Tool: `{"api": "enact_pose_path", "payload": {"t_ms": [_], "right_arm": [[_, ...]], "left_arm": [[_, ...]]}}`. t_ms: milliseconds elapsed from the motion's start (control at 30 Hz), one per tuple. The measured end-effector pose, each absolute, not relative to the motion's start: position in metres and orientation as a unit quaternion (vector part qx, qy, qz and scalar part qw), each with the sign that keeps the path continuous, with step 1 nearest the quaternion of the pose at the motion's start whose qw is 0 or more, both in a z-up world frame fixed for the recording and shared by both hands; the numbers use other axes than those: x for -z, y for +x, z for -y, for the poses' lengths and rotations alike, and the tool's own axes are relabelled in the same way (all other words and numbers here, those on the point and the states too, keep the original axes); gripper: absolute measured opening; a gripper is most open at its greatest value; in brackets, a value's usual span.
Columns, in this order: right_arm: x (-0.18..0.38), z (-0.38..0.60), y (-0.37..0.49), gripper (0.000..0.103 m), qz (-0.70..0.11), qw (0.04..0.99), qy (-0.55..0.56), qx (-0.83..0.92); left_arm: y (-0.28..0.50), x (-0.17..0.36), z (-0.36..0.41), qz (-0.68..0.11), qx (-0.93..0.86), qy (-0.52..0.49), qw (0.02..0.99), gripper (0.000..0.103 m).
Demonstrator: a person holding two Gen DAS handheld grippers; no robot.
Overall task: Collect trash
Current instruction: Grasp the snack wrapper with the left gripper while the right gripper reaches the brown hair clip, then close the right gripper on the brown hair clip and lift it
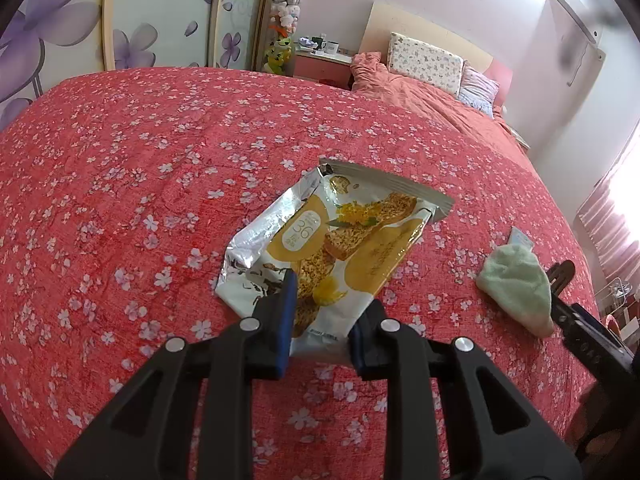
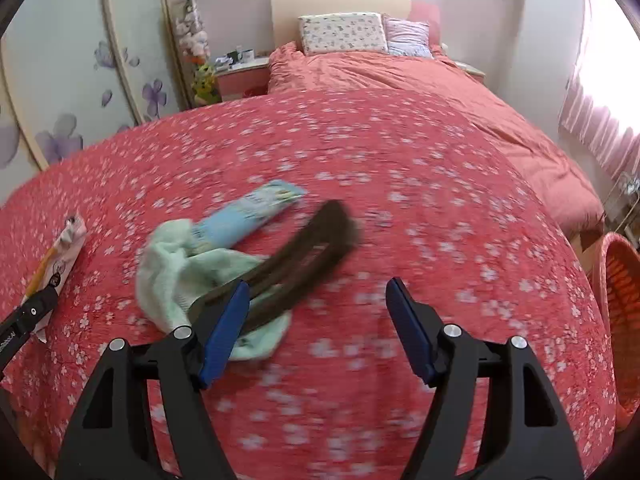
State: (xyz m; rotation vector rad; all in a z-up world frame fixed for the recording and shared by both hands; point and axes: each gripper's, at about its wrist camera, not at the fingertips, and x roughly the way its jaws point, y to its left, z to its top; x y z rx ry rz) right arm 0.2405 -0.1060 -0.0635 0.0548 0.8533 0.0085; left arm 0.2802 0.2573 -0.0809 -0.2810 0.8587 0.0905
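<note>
Both views are shot from just behind a hand-held gripper, angled down over the red flowered bed and aimed toward the headboard, so the bedspread is seen close up. The left wrist view sits further left. The green cloth, the snack wrapper and the pillows are caught by both cameras.

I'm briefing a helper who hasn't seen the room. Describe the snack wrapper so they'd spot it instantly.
On the red flowered bedspread, look in the left gripper, left of the pale green cloth. The snack wrapper is flat, torn open, yellow and white with shiny silver foil inside.
</note>
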Motion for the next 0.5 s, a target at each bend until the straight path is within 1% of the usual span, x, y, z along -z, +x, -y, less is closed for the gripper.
{"api": "enact_pose_path", "payload": {"t_ms": [33, 100, 133, 233, 333, 433, 500], "right_arm": [[0.063, 0.113, 0.239, 0.070, -0.414, 0.910, 0.030, 0.001], [0.062, 0.129, 0.238, 0.064, -0.412, 0.910, 0.024, 0.030], [0.062, 0.134, 0.238, 0.063, -0.414, 0.909, 0.022, 0.040], [0.063, 0.149, 0.237, 0.063, -0.413, 0.909, 0.044, 0.038], [0.061, 0.145, 0.239, 0.063, -0.409, 0.911, 0.053, 0.024], [0.060, 0.140, 0.248, 0.062, -0.411, 0.907, 0.090, 0.006], [0.062, 0.136, 0.256, 0.056, -0.422, 0.900, 0.111, 0.005]], "left_arm": [[0.280, 0.081, -0.257, -0.415, -0.044, -0.136, 0.899, 0.025], [0.280, 0.081, -0.257, -0.415, -0.043, -0.136, 0.899, 0.025], [0.280, 0.081, -0.257, -0.415, -0.043, -0.136, 0.899, 0.025], [0.280, 0.081, -0.257, -0.415, -0.043, -0.136, 0.899, 0.025], [0.280, 0.081, -0.257, -0.415, -0.044, -0.135, 0.899, 0.025], [0.280, 0.081, -0.257, -0.415, -0.044, -0.135, 0.899, 0.025], [0.280, 0.081, -0.257, -0.415, -0.045, -0.134, 0.899, 0.025]]}}
